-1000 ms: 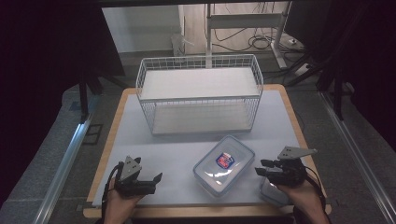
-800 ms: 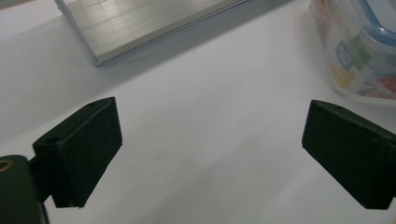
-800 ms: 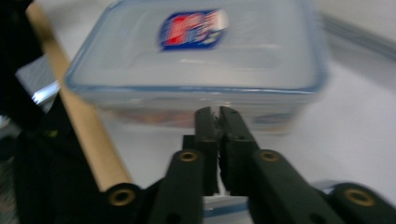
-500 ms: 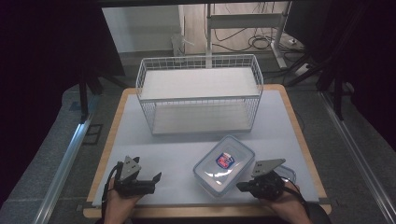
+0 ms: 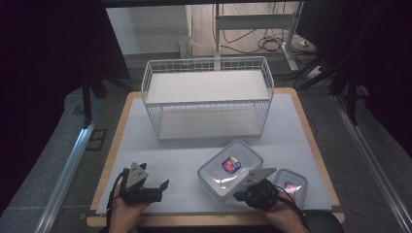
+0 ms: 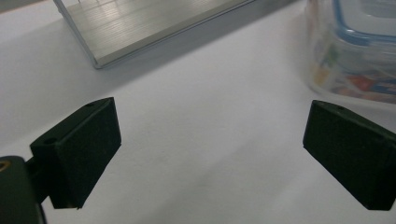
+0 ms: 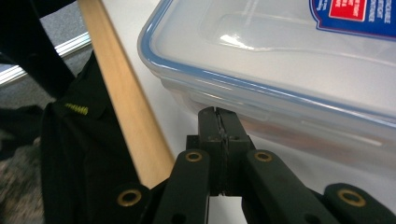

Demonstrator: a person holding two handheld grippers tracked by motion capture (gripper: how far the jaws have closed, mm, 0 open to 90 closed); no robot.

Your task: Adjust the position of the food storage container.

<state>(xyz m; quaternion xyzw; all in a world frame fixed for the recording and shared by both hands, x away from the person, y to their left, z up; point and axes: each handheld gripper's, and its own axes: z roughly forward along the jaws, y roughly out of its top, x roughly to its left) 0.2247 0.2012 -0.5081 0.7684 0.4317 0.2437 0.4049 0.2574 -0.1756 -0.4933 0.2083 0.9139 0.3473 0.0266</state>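
A large clear container (image 5: 229,169) with a blue-rimmed lid and a red and blue label lies on the white mat near the front. A smaller one of the same kind (image 5: 290,186) lies to its right. My right gripper (image 5: 243,194) is shut, pads pressed together with nothing between them. In the right gripper view its tips (image 7: 218,114) sit against the large container's (image 7: 280,56) near side, just under the lid rim. My left gripper (image 5: 163,190) rests at the front left, open and holding nothing. In the left gripper view the jaws (image 6: 210,154) stand wide over bare mat, the large container (image 6: 355,60) ahead to the right.
A white wire basket (image 5: 209,97) stands at the back middle of the mat. The wooden table edge (image 7: 126,102) and a dark sleeve (image 7: 79,154) lie just left of the right gripper. A brushed metal slab (image 6: 154,23) shows ahead of the left gripper.
The right gripper moved left from over the small container to the near side of the large one, and its jaws went from apart to shut. The left gripper stayed put.
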